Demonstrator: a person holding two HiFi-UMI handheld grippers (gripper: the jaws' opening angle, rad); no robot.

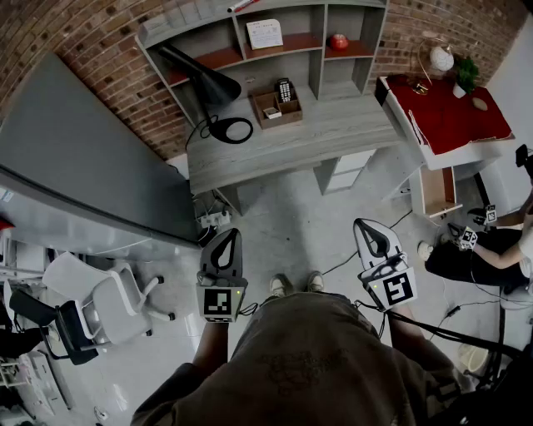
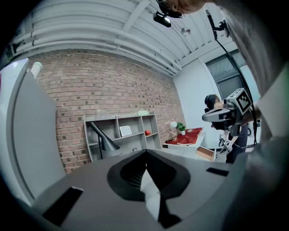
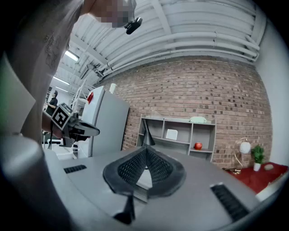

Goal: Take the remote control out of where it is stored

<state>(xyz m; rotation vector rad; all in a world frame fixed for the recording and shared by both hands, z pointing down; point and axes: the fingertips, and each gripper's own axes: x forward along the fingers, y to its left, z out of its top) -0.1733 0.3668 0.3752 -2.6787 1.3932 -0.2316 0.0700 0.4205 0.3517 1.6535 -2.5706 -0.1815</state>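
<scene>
Nearest the person, the left gripper [image 1: 225,239] and the right gripper [image 1: 368,230] are held level above the concrete floor [image 1: 300,225], each with its fingers pressed together at the tips and nothing between them. Both point towards the grey tabletop [image 1: 333,133], which lies well apart from them. On that tabletop sits a small wooden organiser box [image 1: 267,106], and the remote control [image 1: 285,90] stands in its rear compartment, dark and button-faced, with its upper part rising above the box's rim. A black lamp [image 1: 204,81] stands just beside the box on the left, and a grey shelf unit [image 1: 321,25] rises behind it against the brick wall. The remote looks like a slim, stiff plastic body, probably light, with smooth sides that could slip under a loose pinch. The exposed upper part seems the best place to grip, with the fingers closing across the two narrow edges rather than on the buttons. A straight upward lift should clear the compartment wall. The box itself appears light and may slide or tip, so the free gripper could steady it.
</scene>
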